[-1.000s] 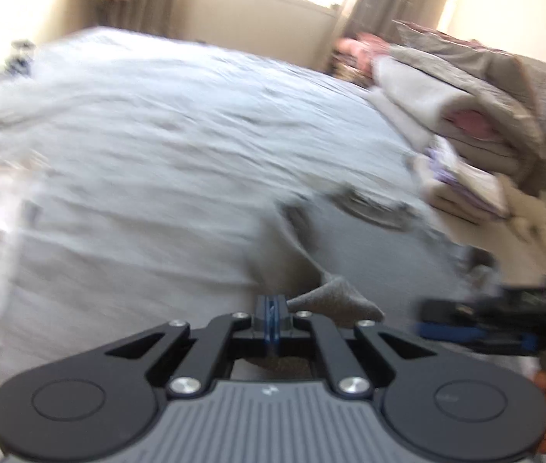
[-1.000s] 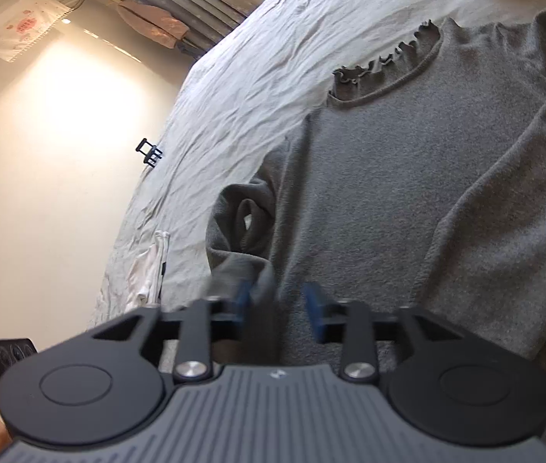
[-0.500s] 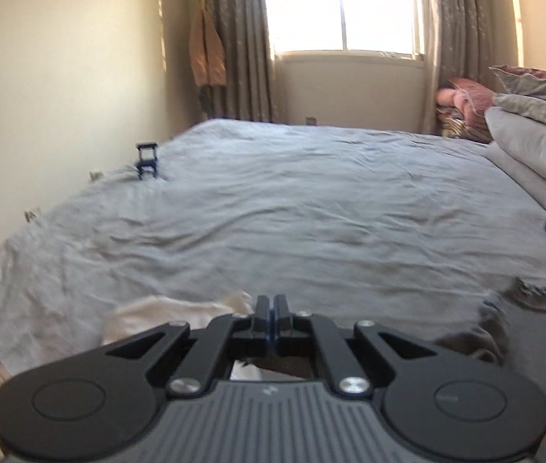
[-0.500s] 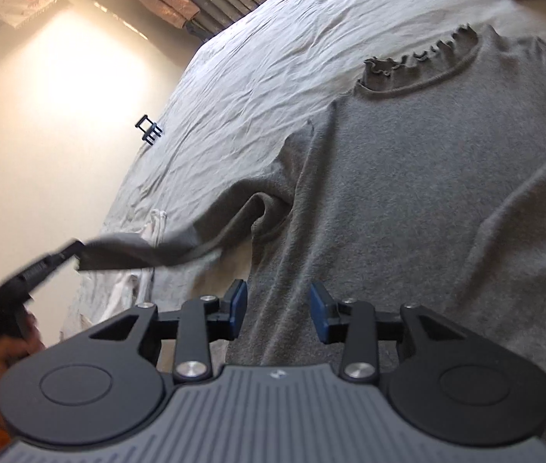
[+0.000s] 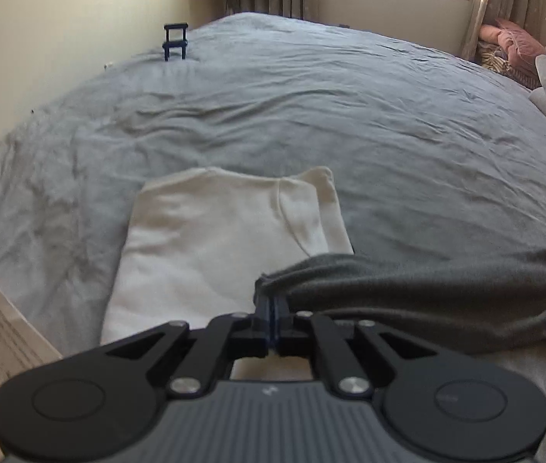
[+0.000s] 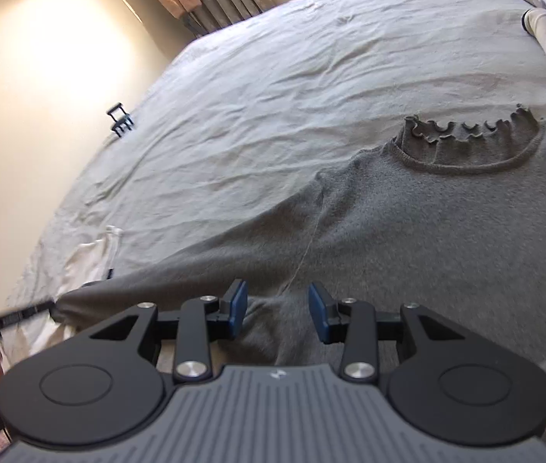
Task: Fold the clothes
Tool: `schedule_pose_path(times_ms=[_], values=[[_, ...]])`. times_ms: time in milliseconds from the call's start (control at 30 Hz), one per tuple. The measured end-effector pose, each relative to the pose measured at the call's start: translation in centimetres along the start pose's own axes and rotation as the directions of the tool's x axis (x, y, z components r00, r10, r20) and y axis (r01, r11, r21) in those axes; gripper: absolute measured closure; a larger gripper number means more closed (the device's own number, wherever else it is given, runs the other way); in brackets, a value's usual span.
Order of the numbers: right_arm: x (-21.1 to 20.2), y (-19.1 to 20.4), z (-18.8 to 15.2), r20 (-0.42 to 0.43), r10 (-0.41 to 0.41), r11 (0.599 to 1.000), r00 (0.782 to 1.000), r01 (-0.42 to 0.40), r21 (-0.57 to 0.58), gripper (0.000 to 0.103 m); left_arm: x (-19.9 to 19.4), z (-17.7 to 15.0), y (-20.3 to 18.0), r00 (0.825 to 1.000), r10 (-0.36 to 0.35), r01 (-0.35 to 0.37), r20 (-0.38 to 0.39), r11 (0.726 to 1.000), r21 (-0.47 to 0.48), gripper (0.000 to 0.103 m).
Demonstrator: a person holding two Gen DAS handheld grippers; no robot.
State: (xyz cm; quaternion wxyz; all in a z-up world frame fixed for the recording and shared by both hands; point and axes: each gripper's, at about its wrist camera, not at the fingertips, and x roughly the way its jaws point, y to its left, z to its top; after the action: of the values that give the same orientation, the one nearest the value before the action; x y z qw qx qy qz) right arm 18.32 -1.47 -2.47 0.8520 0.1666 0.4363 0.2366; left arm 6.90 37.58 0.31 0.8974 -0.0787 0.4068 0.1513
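White top [image 5: 219, 239]: folded, centre-left on the bed [image 5: 311, 115] — done.
Left tongs [image 5: 272, 305]: pinching the grey sweater [image 6: 408, 231] sleeve cuff, stretched out.
Right tongs [image 6: 277, 310]: spread, empty, over sweater's body.
Left: every fold.

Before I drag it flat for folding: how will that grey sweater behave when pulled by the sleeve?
Probably floppy: the sleeve sags from the left tongs. The sweater looks like soft knit, so it likely stretches and may bunch on the wrinkled bedsheet.
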Motion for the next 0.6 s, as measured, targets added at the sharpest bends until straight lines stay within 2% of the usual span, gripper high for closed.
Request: schedule_pose_path(times_ms=[100, 167, 233, 267, 400, 500, 600], values=[[1.2, 0.2, 0.3, -0.020, -0.014, 1.000, 1.000, 0.014, -0.007, 0.063, -0.5, 0.4, 1.6, 0.997, -0.072, 0.072, -0.006, 0.994, -0.076, 0.092], [1.6, 0.5, 0.4, -0.025, -0.016, 1.000, 1.000, 0.016, -0.021, 0.063, -1.0, 1.0, 2.9, 0.991, -0.132, 0.131, 0.003, 0.980, -0.150, 0.083], [1.8, 0.7, 0.8, -0.021, -0.015, 0.999, 1.000, 0.014, -0.033, 0.063, -1.1, 1.8, 4.3, 0.984, -0.178, 0.180, 0.030, 0.958, -0.222, 0.066], [1.9, 0.8, 1.1, -0.016, -0.017, 0.999, 1.000, 0.017, -0.039, 0.063, -0.8, 2.2, 4.9, 0.981, -0.192, 0.193, 0.031, 0.948, -0.253, 0.063], [2.6, 1.3, 2.5, 0.001, -0.041, 0.997, 0.999, 0.041, -0.071, 0.063, 2.0, 3.0, 5.8, 0.975, -0.221, 0.198, -0.035, 0.924, -0.328, 0.065], [3.5, 1.9, 3.5, 0.001, -0.053, 0.993, 0.999, 0.053, -0.107, 0.063, 3.2, 3.2, 5.5, 0.962, -0.266, 0.228, -0.063, 0.908, -0.353, 0.070], [4.8, 2.7, 4.3, -0.016, -0.063, 0.984, 0.998, 0.060, -0.170, 0.063, 3.3, 3.3, 4.4, 0.957, -0.280, 0.244, -0.073, 0.917, -0.316, 0.074]])
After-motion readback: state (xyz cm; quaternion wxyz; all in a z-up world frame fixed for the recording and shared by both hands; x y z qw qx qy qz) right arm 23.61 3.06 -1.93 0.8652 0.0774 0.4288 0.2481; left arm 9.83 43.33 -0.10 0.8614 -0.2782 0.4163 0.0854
